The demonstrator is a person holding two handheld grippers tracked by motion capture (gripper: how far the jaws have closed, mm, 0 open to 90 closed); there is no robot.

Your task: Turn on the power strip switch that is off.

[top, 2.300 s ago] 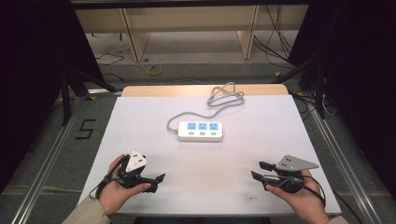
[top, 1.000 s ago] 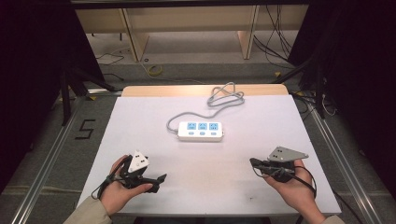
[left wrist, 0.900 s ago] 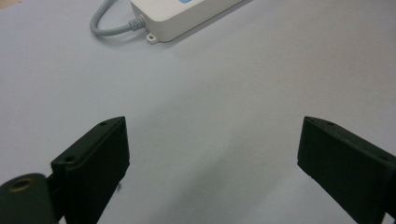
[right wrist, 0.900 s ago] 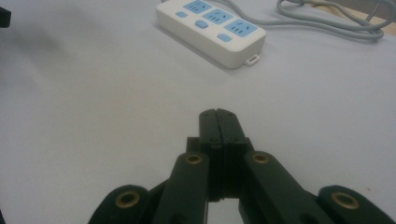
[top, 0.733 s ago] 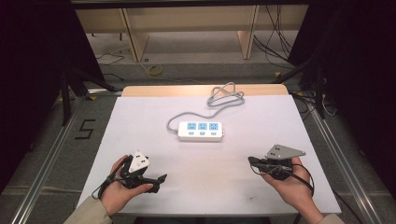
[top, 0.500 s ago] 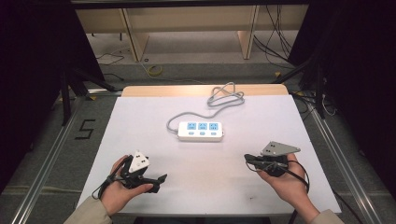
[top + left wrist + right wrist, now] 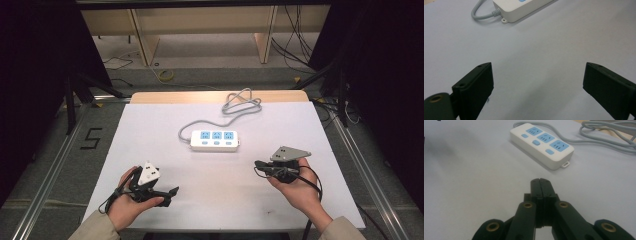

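Item 1: power strip [image 7: 215, 140]. White body, three blue socket faces in a row, three small blue buttons below them. It lies flat near the middle of your tabletop [image 7: 165, 125], on the white sheet. In the right gripper view the power strip [image 7: 541, 143] sits ahead of the jaws and apart from them; in the left gripper view one end of it [image 7: 524, 7] shows at the top edge.

Item 2: grey cord [image 7: 235, 107]. It leaves the strip's left end, curves back and ends in a loose coil at the far edge of the tabletop, partly on the bare wood strip there.

Item 3: your left gripper [image 7: 170, 192]. Held low at the near left of the tabletop, well apart from the strip. Its jaws stand wide apart with nothing between them; bare white sheet shows in the gap.

Item 4: your right gripper [image 7: 257, 164]. Held at the near right, nearer the strip than the left one, aimed toward it. Its jaws are pressed together, tip to tip, with nothing held.
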